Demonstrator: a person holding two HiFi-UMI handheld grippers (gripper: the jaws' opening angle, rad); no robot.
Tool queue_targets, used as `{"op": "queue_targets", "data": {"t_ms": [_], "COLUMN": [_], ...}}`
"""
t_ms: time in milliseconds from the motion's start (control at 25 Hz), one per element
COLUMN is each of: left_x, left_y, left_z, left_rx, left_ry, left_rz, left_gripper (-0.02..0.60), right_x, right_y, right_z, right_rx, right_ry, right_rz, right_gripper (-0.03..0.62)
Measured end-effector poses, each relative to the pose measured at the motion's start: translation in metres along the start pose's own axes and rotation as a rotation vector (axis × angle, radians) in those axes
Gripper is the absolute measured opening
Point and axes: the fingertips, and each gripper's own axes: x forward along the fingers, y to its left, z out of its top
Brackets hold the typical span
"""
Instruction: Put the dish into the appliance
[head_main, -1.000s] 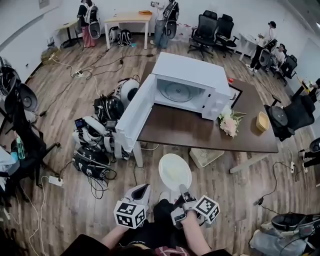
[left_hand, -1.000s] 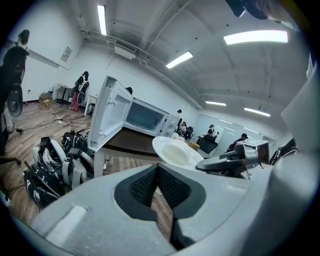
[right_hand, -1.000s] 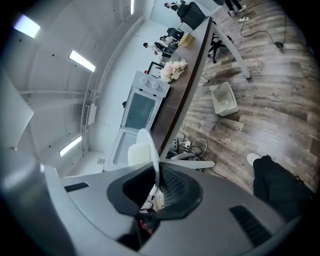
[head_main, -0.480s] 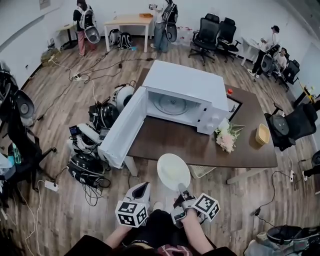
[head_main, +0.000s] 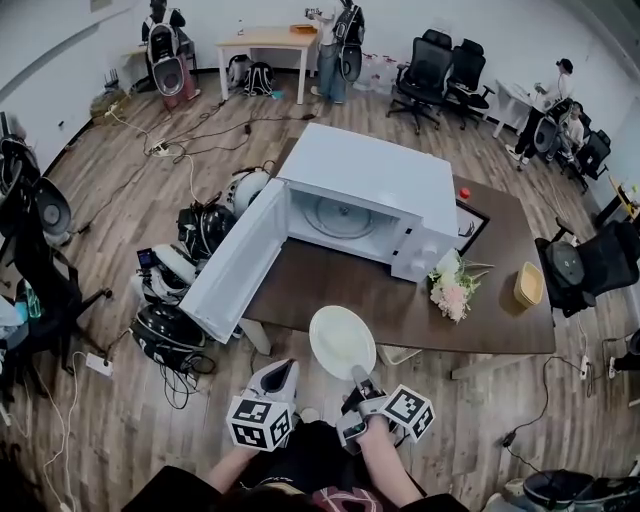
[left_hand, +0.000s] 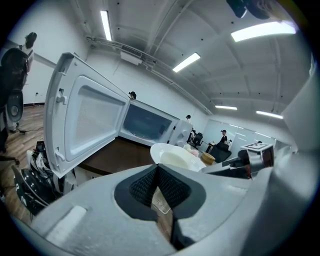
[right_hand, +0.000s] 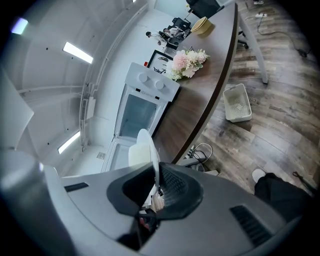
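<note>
A white microwave (head_main: 372, 190) stands on the brown table (head_main: 330, 285), its door (head_main: 235, 265) swung wide open to the left and the glass turntable showing inside. My right gripper (head_main: 358, 378) is shut on the near rim of a white dish (head_main: 342, 341), which it holds level just in front of the table's near edge. In the right gripper view the dish (right_hand: 144, 148) stands edge-on between the jaws, with the microwave (right_hand: 142, 107) beyond. My left gripper (head_main: 282, 378) hangs shut and empty beside it; in its own view the dish (left_hand: 177, 157) shows ahead to the right.
A flower bunch (head_main: 452, 290), a yellow bowl (head_main: 528, 283) and a framed picture (head_main: 470, 228) sit on the table's right half. A white basket (right_hand: 236, 103) stands under the table. Bags and helmets (head_main: 175, 300) lie on the floor left of the door. People and chairs are far back.
Both grippers and the dish have come a little nearer to the table and the open microwave. The right gripper's hold on the dish is unchanged.
</note>
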Motion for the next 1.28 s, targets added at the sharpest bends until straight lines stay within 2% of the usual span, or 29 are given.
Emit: {"op": "queue_targets", "data": {"t_ms": [400,680,1280], "left_x": [0.038,0.087,0.156], "left_y": [0.019,0.039,0.059], "left_z": [0.020,0.047,0.100], "left_rx": [0.020,0.052,0.114], "left_ry": [0.006,0.031,-0.007], "left_rz": [-0.008,-0.058,-0.120], "left_gripper": [0.009,0.009,0.009], "right_x": [0.034,0.078,0.151], "right_y": [0.009,0.028,0.048], "right_z": [0.022,0.050,0.091], "right_rx": [0.023,0.042,0.042], "right_ry": [-0.019,-0.066,-0.136], "right_rz": [-0.011,-0.016,-0.058], "right_gripper": [0.035,0.035,0.037]}}
